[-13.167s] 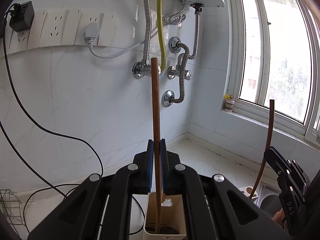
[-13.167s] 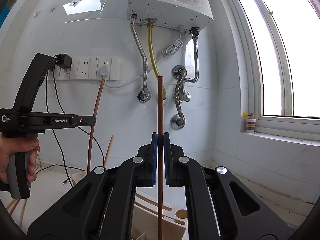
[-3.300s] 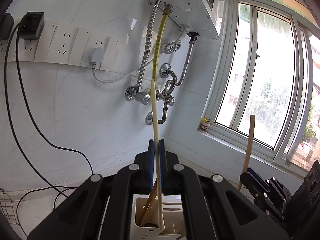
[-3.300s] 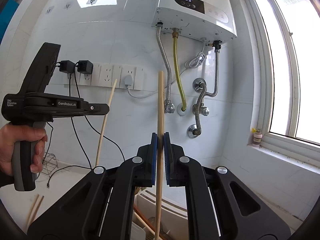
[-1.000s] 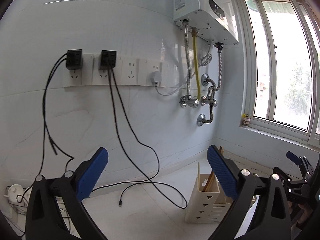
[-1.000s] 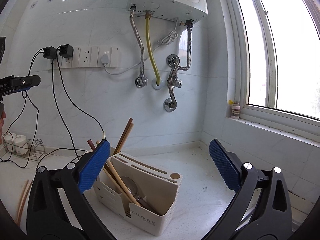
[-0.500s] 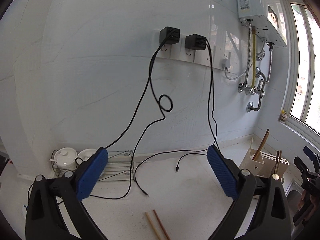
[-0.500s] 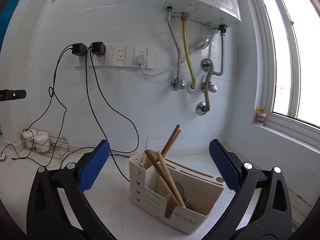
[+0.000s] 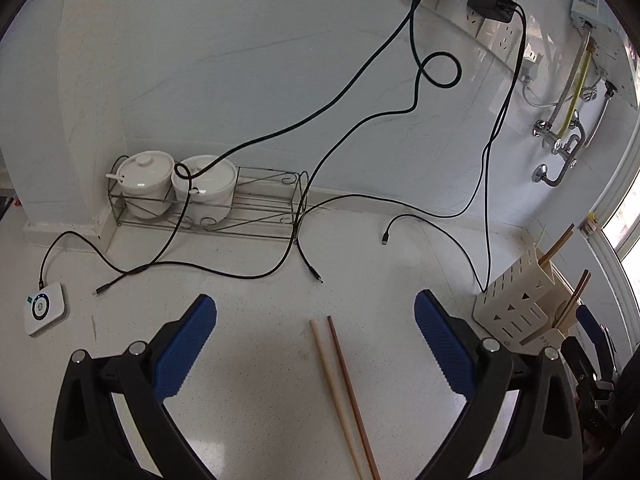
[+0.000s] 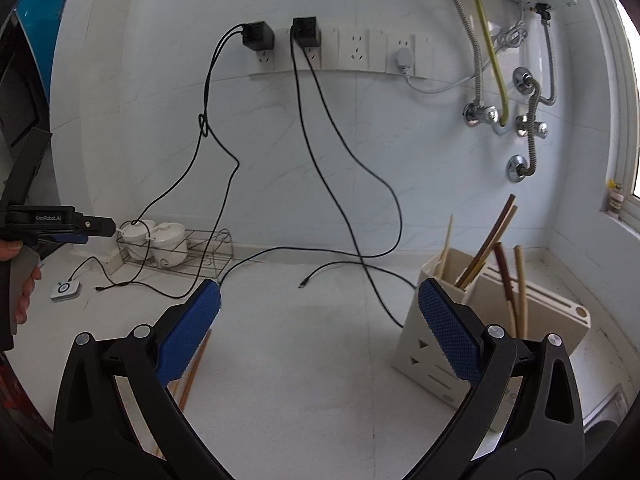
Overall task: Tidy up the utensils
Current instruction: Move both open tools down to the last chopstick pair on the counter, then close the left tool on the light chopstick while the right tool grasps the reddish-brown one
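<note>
A: How is the left gripper set?
B: Jaws spread wide, blue pads at lower left and lower right of its own view, nothing between them. In the right wrist view it sits at the left edge, a hand on its grip.
A: And the right gripper?
B: Also spread wide and empty, pads low in frame

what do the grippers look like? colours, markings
Both are the same hand-held gripper design: black plastic linkage arms with silver rivets, ending in blue textured pads. From the right wrist view, the left gripper has a black body with white "GenRobot.AI" lettering and a grey handle. No cables on either. No sleeve visible.
</note>
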Demonstrator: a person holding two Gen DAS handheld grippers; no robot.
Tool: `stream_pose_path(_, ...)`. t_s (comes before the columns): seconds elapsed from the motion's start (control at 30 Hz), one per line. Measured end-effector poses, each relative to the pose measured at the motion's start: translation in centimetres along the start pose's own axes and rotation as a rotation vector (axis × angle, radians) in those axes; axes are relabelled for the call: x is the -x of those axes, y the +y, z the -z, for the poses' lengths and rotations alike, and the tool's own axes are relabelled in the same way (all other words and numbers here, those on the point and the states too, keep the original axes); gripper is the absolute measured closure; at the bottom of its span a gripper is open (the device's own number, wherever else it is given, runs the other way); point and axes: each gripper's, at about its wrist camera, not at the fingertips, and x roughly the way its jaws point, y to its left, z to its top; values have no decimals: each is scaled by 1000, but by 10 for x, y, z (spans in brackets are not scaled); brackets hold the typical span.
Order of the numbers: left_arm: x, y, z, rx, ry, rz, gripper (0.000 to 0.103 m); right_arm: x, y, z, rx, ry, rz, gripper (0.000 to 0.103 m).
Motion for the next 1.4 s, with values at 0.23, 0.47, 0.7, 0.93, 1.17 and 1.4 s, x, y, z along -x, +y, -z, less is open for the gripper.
stream_pose_path(0.23,-17,9,9,2,72,4,5,-27,38,11,43,116,-99,8)
stream_pose_path(0.47,-39,13,20,11,162,16,5,-46,59,18,43,228,-143,8)
stream_pose_path(0.7,-70,22,25,84,267,56,5,-71,66,33,23,380,-185,13)
stream_pose_path(0.93,-112,35,41,198,419,50,8,-99,67,58,-14,554,-228,38)
stream_pose_path(1.17,-139,26,56,180,482,28,19,-128,75,82,-41,703,-248,49)
stream_pose_path(1.4,-156,24,63,143,533,2,29,-141,92,95,-17,766,-273,67)
